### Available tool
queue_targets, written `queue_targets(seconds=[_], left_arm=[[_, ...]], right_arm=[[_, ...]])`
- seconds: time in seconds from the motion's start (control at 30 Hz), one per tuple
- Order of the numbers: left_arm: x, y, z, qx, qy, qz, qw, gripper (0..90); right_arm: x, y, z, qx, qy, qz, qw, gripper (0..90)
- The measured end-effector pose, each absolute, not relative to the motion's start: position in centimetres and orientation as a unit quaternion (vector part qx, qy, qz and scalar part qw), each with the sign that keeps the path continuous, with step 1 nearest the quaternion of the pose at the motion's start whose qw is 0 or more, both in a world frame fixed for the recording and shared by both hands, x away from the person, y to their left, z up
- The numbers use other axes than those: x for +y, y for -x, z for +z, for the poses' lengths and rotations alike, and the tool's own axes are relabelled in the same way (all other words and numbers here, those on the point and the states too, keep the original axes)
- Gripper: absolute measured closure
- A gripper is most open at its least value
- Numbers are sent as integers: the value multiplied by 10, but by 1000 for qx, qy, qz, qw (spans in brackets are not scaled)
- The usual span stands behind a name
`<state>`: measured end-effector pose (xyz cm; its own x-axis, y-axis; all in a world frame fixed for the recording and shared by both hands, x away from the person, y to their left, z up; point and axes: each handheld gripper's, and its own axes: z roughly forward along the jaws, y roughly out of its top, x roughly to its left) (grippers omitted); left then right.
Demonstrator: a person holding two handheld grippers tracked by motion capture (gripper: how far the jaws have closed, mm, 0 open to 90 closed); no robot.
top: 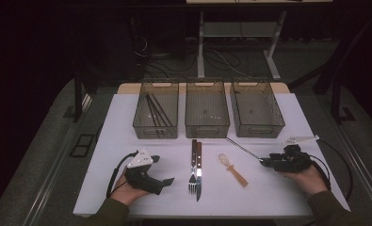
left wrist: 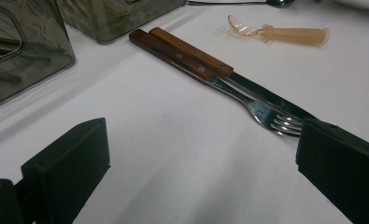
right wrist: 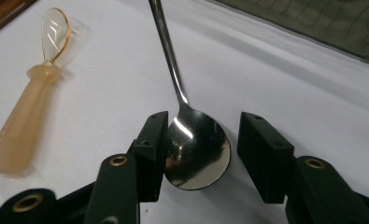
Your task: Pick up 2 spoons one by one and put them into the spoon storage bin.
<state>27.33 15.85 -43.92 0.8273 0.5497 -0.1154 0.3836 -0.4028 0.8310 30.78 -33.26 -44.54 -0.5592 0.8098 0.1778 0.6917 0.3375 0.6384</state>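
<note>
Three bins point(top: 207, 115) far side, sticks in left one; looks like sorting by type. Right gripper point(right wrist: 198, 156) jaws narrow, straddling spoon point(right wrist: 197, 149) bowl w/ small gap, not yet clamped. Left gripper point(left wrist: 196, 182) wide, empty, near fork point(left wrist: 266, 116) & knife point(left wrist: 266, 95) at centre.
</note>
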Motion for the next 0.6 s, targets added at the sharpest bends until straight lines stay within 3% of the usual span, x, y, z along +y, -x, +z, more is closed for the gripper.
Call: queue_targets(seconds=[0.6], left_arm=[[158,-273,-440,283,-833,88,467,16]], right_arm=[[-325,-302,-447,835,-430,324,116,602]])
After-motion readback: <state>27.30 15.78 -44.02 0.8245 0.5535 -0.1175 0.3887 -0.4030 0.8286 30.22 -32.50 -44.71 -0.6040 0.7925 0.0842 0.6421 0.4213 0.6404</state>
